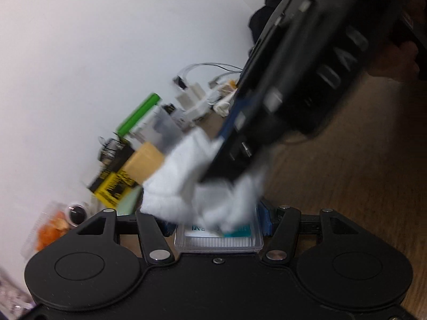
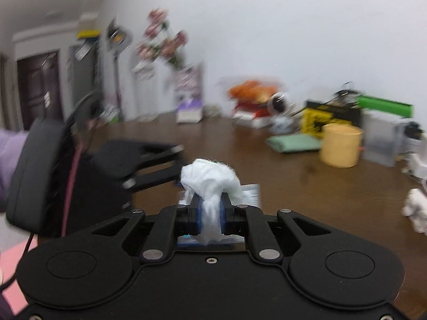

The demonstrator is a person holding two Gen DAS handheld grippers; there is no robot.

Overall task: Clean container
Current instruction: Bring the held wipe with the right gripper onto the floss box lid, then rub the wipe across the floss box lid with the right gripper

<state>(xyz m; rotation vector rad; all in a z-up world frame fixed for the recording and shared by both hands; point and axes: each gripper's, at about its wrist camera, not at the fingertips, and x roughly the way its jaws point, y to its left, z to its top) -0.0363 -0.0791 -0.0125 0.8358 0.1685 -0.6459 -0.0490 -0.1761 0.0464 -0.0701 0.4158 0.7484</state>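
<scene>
Both pictures are bright but smeared with blur. The white wall [image 2: 293, 26] glows softly. Picture corners curve and go dark.

clear container [image 1: 218, 241] mostly hidden by cloth [image 1: 197, 186]

I work at a brown wooden table [image 2: 307, 186] against a white wall [image 2: 293, 26]. A dark door [image 2: 37, 93] stands far left.

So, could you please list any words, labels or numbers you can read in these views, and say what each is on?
Nothing reads reliably.
Clear container in the left gripper: teal label with white characters, mostly hidden by the white tissue and blurred.
Yellow-and-black box: black print, blurred.
Purple-and-white carton: print blurred.
</scene>
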